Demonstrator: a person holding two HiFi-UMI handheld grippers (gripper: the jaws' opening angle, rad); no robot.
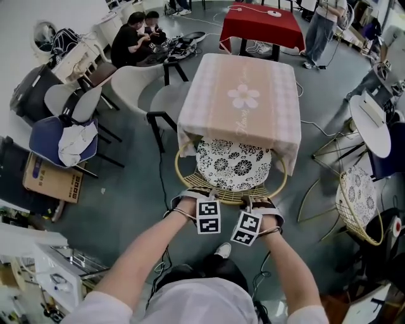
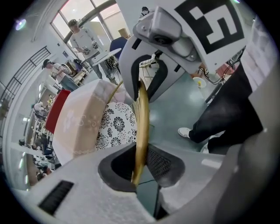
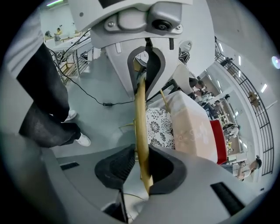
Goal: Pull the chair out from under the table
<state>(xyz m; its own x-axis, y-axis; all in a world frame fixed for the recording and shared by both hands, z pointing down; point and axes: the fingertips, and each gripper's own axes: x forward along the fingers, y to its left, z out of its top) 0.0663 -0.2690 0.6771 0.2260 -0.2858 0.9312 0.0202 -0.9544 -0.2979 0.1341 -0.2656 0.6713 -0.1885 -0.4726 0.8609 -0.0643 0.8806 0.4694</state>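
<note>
Gold, pink and floral at the table

The chair (image 1: 228, 197) had a gold wire frame and a white cushion (image 1: 233, 166) printed with black flowers. The tablecloth (image 1: 243, 101) was pink-and-white check with one white flower, the far cloth (image 1: 262, 24) red, the floor (image 1: 136, 190) grey-green. The left gripper (image 2: 140, 162) and right gripper (image 3: 141, 168) were grey with black pads and black-and-white marker cubes.

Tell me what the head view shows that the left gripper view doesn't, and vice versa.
Only the head view: the person's forearms and the cardboard box. Only the left gripper view: the left tool close up, pads pressing the chair's gold rim, and the windows. Both: the floral cushion, the pink-clothed table, the red table, the right tool.
</note>
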